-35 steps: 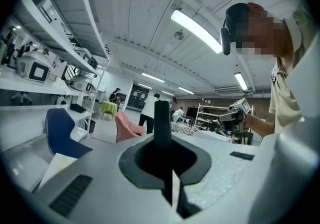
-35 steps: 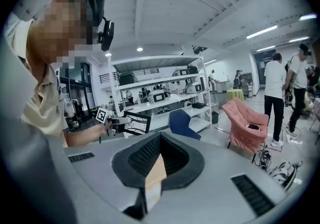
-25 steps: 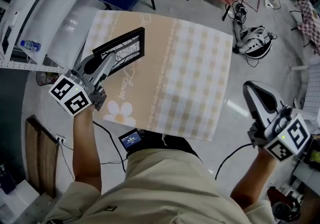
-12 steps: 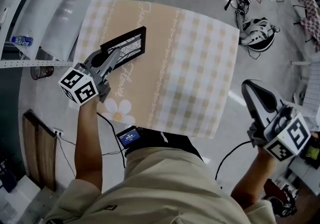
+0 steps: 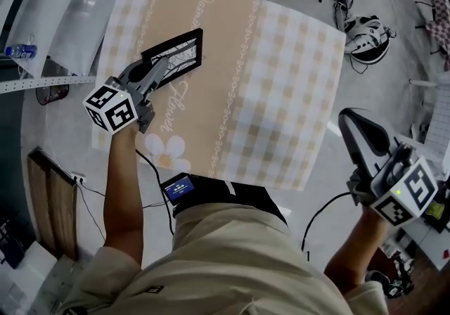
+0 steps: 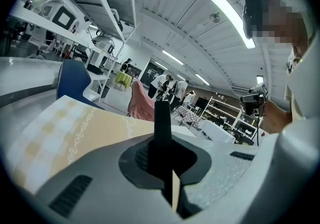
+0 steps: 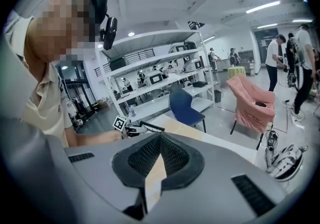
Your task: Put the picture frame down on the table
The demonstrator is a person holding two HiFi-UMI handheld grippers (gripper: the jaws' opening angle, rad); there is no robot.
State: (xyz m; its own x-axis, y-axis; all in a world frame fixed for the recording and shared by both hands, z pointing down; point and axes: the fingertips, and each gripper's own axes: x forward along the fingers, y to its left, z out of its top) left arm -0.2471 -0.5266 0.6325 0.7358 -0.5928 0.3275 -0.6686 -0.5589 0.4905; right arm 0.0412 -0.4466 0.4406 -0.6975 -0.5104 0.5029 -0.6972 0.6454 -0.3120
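Mid set-down, I'd say. The left gripper [image 5: 156, 71] is clamped on the near edge of the picture frame [image 5: 180, 53], which is over the far-left part of the tabletop [image 5: 281, 95] (the one with the checked cloth and the daisy print). In the left gripper view the jaws pinch a thin dark strip sticking up between them, which is the frame seen edge-on. The right gripper [image 5: 351, 125] hangs well off to the right, past the tabletop's edge. Its jaws are closed together with nothing in them, so it's not part of this.

Next move, as I read it: lower the left hand until the frame lies flat on the cloth. Then let the jaws part and back out gently so the frame doesn't get dragged or flipped.

What I can't settle is whether the frame's far edge is touching the cloth or the whole thing hovers just above it. From the head view it looks tilted, probably with some air under it, but that's a guess. The frame's near edge is hidden under the gripper, and what's inside the frame is too small to make out.
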